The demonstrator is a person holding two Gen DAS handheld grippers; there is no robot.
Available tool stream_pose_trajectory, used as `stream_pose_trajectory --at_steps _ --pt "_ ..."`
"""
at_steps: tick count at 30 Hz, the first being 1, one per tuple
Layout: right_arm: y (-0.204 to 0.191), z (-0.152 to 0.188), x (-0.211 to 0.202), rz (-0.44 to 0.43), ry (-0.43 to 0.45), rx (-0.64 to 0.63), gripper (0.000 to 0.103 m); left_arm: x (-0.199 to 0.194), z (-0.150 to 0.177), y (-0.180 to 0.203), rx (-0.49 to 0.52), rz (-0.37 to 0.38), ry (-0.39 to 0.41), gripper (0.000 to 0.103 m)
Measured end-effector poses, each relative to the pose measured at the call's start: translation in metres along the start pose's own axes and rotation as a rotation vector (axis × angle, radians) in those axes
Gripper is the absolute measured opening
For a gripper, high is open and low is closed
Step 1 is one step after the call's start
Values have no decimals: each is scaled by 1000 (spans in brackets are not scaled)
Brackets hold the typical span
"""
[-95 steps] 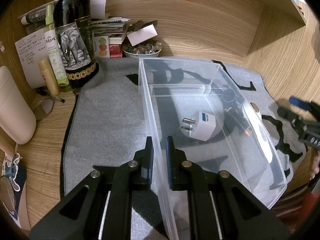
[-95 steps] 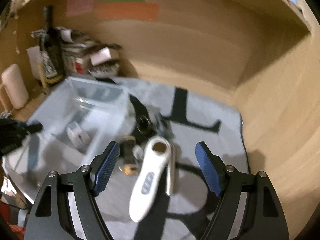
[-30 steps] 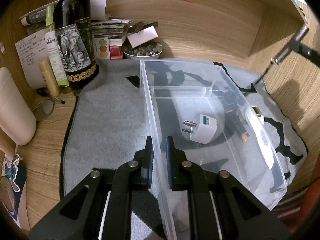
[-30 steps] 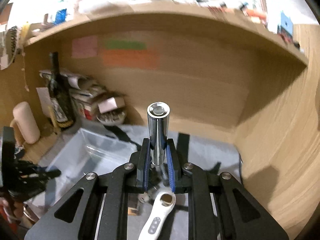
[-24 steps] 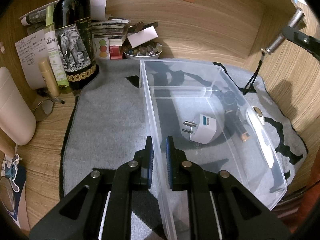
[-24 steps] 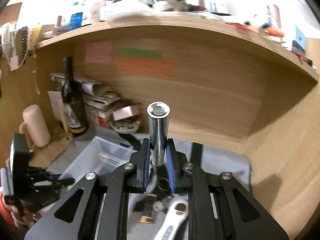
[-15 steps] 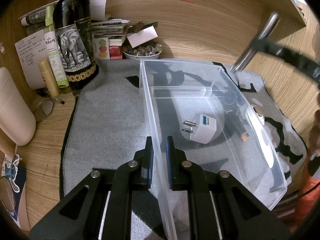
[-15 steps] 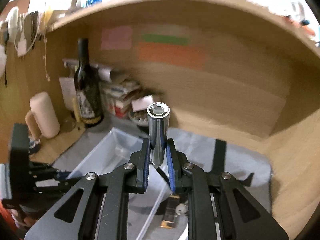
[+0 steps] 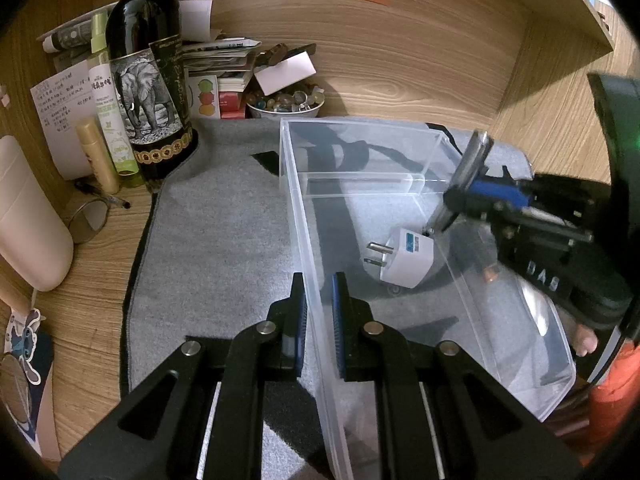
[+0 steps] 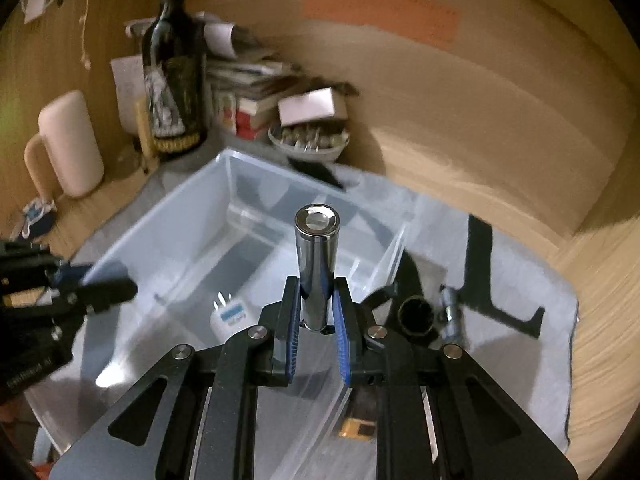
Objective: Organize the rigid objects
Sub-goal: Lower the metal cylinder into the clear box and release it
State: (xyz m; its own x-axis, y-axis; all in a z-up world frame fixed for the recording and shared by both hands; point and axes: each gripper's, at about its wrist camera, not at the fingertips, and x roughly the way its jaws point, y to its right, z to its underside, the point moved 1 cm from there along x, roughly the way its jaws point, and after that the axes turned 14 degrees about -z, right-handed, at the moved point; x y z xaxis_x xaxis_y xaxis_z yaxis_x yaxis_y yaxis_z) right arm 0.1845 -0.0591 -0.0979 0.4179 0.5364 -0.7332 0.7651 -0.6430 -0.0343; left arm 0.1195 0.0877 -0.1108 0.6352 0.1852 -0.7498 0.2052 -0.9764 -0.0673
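My left fingers (image 9: pixel 318 316) clamp the bin (image 9: pixel 560 364) wall; my right fingers (image 10: pixel 316 316) grip the cylinder (image 10: pixel 316 264) at frame centre. I should lower it beside the plug (image 10: pixel 228 316) before releasing.

Counted around the clear plastic bin (image 9: pixel 400 152):

1 bin is seen, and 1 white plug adapter (image 9: pixel 404 258) is counted inside it. 1 chrome metal cylinder (image 10: pixel 316 264) is counted above the bin. 2 grippers are counted: the left gripper (image 9: pixel 319 320) at the bin's near wall and the right gripper (image 10: pixel 316 322) above its right side.

Behind the bin's far left corner, 1 dark wine bottle (image 9: pixel 148 72), 1 green spray bottle (image 9: pixel 108 96) and 1 bowl of pebbles (image 9: pixel 285 105) are counted. 1 grey mat (image 9: pixel 224 240) is counted under the bin.
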Motion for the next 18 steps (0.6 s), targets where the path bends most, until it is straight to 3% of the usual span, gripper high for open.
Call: stream_pose_trajectory --at_steps 12,18 --pt "-20 19 -4 -2 -73 -53 15 0 0 1 3 -2 2 12" --pt "-27 25 -9 -50 -104 -50 24 0 0 1 4 -2 2 12"
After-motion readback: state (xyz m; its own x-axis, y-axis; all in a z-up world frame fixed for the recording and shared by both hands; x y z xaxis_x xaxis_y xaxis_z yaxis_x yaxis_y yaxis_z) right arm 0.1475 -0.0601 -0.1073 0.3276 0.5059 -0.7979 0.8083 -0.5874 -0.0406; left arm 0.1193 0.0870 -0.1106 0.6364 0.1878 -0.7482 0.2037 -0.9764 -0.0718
